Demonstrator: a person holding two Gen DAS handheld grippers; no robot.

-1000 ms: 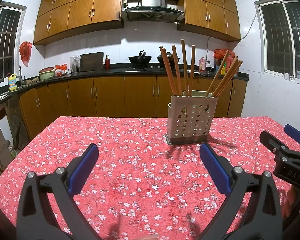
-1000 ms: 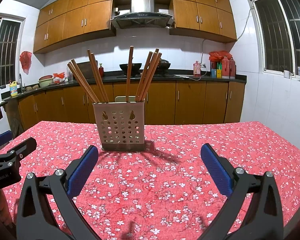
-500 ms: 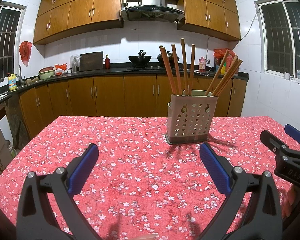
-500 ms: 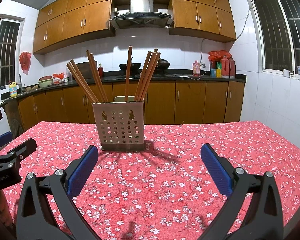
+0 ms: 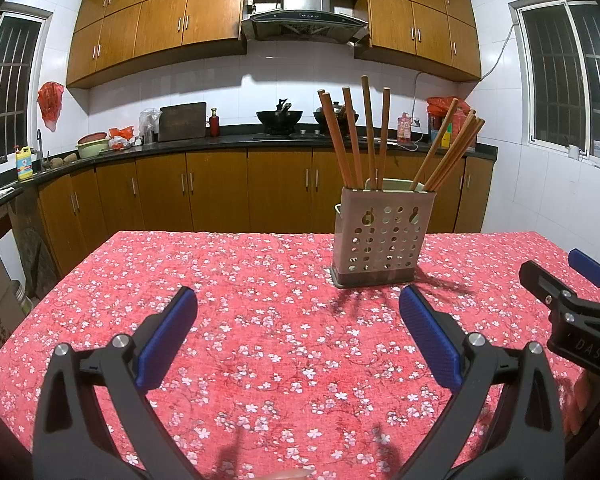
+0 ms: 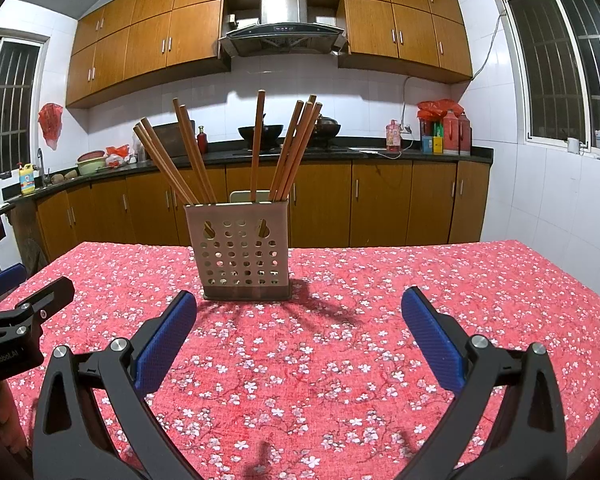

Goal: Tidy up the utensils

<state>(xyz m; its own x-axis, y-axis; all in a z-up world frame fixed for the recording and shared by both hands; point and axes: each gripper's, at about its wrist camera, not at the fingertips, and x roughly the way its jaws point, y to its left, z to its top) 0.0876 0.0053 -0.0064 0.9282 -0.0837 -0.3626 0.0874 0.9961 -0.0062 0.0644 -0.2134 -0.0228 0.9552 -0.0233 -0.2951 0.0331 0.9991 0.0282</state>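
A beige perforated utensil holder point(image 5: 383, 236) stands upright on the red flowered tablecloth point(image 5: 260, 320), also in the right wrist view point(image 6: 244, 254). Several wooden chopsticks point(image 5: 356, 136) stand in it, leaning left and right point(image 6: 296, 148). My left gripper point(image 5: 298, 312) is open and empty, low over the cloth, short of the holder and to its left. My right gripper point(image 6: 299, 314) is open and empty, short of the holder and to its right. Each gripper shows at the edge of the other's view point(image 5: 572, 312) point(image 6: 16, 320).
The table point(image 6: 500, 280) ends near its far edge behind the holder. Kitchen cabinets point(image 5: 220, 192) and a black counter point(image 5: 180, 148) with pots and bottles stand behind. White tiled walls with windows point(image 5: 572, 80) flank the room.
Both grippers have drawn back very slightly from the holder. They stay open and empty. The holder and chopsticks have not moved.
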